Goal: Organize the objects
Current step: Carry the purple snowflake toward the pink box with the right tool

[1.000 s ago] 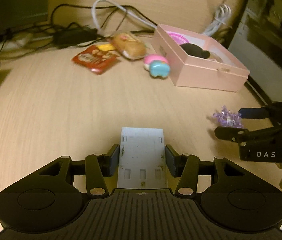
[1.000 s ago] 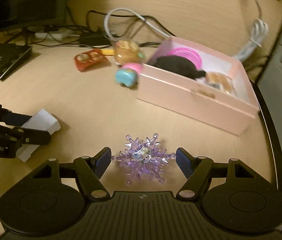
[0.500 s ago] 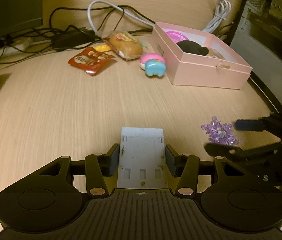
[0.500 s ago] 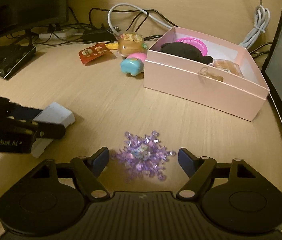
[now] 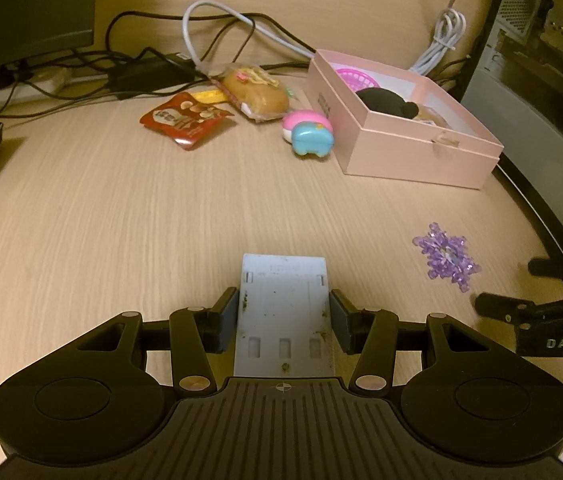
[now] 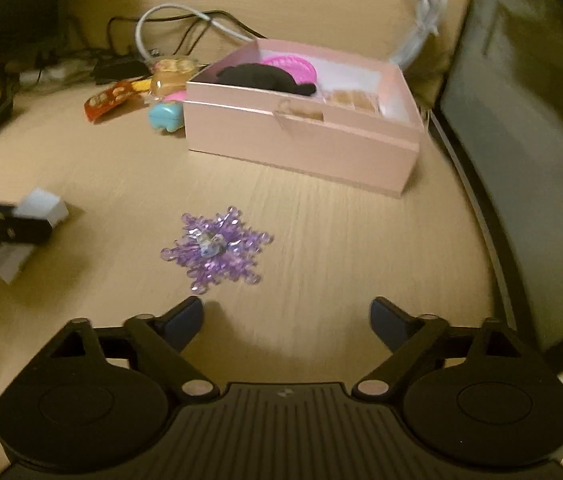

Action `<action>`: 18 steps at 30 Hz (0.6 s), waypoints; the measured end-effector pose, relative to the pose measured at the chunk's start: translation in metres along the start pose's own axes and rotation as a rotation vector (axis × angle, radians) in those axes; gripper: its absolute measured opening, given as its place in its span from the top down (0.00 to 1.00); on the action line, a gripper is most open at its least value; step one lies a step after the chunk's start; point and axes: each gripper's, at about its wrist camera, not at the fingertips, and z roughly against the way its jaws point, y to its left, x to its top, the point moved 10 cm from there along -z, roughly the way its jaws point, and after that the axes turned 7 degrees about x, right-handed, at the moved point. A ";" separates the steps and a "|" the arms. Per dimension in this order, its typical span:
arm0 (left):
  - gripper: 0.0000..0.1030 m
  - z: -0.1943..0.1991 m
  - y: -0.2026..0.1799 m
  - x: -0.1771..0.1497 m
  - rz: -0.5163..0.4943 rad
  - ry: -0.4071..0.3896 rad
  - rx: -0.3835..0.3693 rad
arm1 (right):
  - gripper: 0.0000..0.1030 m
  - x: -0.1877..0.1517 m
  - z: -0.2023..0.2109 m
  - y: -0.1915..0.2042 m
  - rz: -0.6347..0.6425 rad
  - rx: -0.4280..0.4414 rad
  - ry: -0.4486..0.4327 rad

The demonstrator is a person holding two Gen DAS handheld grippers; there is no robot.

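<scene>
Two hand-held grippers were over the wooden desk (image 5: 81,220), both pitched downward. Left gripper (image 5: 283,312): both pads pressed on the sides of a flat pale grey block (image 5: 284,312), which it held just above the desk. Ahead and left of it lay a red snack packet (image 5: 183,120); further right, a wrapped bun (image 5: 255,92); then a small pink and blue toy (image 5: 309,134), just beside the near left corner of the open pink box (image 5: 413,152). Inside the box: a pink round item, a black item and a wrapped snack, partly hidden by the wall. To the right of the left gripper, flat on the desk, lay the purple crystal snowflake (image 5: 447,258), and past it the dark fingers of the right gripper entered from the frame edge.

Right gripper (image 6: 285,318): jaws had just been opening and stood wide, nothing between them. From its camera, the left gripper's black finger and the grey block (image 6: 39,208) sat at far left. The snowflake (image 6: 215,246) lay free on the desk ahead and left of the jaw gap, close beyond the left fingertip (image 6: 191,308), not touching either pad. The pink box (image 6: 301,144) stood ahead beyond it, well apart from the snowflake. View blurred at the edges; the dark upright panel at far right could not be identified.
</scene>
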 end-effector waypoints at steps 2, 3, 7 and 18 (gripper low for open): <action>0.48 0.000 0.000 0.000 0.001 0.000 -0.002 | 0.02 -0.003 0.000 0.001 -0.073 0.045 0.009; 0.48 0.000 0.000 -0.001 0.000 0.001 -0.004 | 0.02 -0.005 -0.001 0.002 -0.099 0.058 0.011; 0.48 0.002 0.000 -0.002 -0.009 0.003 -0.009 | 0.00 -0.003 -0.008 0.012 -0.121 0.061 -0.002; 0.48 0.003 0.001 -0.005 -0.022 0.002 -0.025 | 0.35 0.031 -0.032 0.045 -0.014 0.070 -0.031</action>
